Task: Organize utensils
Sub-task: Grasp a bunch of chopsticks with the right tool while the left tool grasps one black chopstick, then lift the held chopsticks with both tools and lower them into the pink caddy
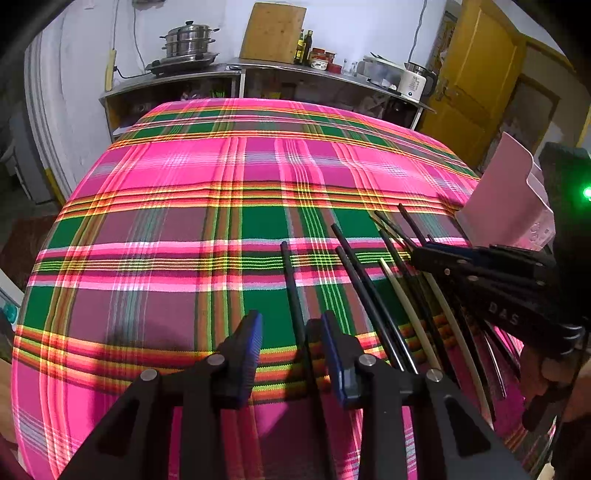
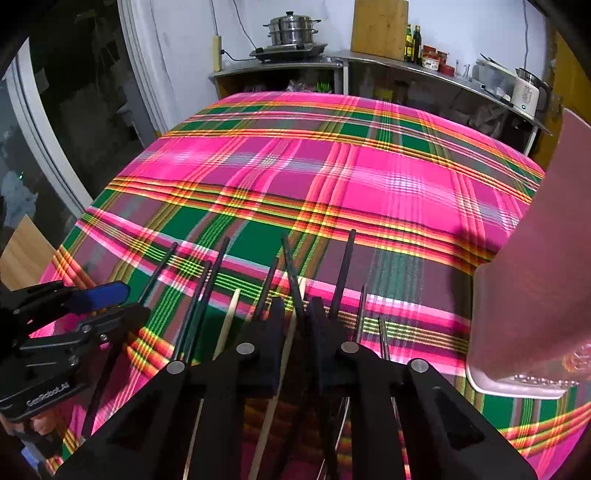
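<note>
Several black and cream chopsticks [image 1: 364, 291] lie fanned out on the pink and green plaid tablecloth [image 1: 221, 184]. My left gripper [image 1: 291, 321] is open around one black chopstick [image 1: 290, 273]. That chopstick lies close to the right blue pad, and a clear gap shows on its left. In the right wrist view my right gripper [image 2: 296, 306] is shut on a black chopstick [image 2: 290, 266] and a cream chopstick [image 2: 300, 295], which are squeezed between its narrow jaws. A translucent pink holder [image 2: 535, 258] stands just right of the pile.
At the far edge of the table stands a metal counter [image 1: 236, 70] with a steamer pot [image 1: 188, 40], a wooden board [image 1: 273, 31], bottles and a white kettle [image 1: 413, 83]. A yellow door [image 1: 476, 74] is at the back right. The left gripper [image 2: 118, 302] sits low left in the right wrist view.
</note>
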A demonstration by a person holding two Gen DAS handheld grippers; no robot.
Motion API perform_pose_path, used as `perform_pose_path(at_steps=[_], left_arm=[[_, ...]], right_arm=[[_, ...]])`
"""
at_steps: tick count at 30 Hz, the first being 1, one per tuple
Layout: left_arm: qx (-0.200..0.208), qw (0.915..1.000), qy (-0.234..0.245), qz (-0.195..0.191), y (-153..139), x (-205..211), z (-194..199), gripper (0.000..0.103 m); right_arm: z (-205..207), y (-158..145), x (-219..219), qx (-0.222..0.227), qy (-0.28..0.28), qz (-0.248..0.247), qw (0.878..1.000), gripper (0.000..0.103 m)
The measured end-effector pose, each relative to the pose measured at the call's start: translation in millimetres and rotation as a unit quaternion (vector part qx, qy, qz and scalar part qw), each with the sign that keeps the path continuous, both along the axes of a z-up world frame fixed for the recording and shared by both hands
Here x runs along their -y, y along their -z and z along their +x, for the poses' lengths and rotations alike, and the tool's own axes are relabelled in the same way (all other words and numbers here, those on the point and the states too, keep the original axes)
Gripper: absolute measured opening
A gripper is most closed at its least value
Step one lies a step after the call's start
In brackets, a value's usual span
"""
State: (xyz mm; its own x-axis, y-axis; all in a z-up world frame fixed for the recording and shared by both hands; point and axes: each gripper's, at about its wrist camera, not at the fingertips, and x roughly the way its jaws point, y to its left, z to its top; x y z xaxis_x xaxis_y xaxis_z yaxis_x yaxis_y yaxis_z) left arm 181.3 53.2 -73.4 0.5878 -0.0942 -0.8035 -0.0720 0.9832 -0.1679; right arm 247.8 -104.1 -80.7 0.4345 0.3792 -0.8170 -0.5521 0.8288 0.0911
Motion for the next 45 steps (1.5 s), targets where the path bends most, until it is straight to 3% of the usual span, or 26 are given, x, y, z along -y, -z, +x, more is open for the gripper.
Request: perform_pose_path(at_steps=[6, 10, 11, 19, 45], left_arm=[[0.0, 1.0, 0.002, 0.008, 1, 1, 2, 0.032], [-0.003, 1.0, -0.001, 0.008, 2, -1, 5, 0.008], [-0.005, 1.0, 0.0, 0.004, 2, -2, 6, 0.007], [0.005, 0.9996, 0.008, -0.027, -12, -9, 1, 0.006], [0.117, 0.9896, 0.067, -0.049, -153, 20, -57, 0.005]], right_arm=[[3, 1, -1, 0.002, 0.0, -0.004, 1.0, 0.008], [3, -3, 3, 0.004, 0.006, 0.0, 1.0, 0.007], [2, -5, 5, 0.004, 0.007, 0.002, 1.0, 0.007], [-5, -33, 21, 0.016, 0.018, 0.029, 0.999, 0.007], [-73, -154, 87, 0.113, 0.07, 0.102, 0.986, 0.006]])
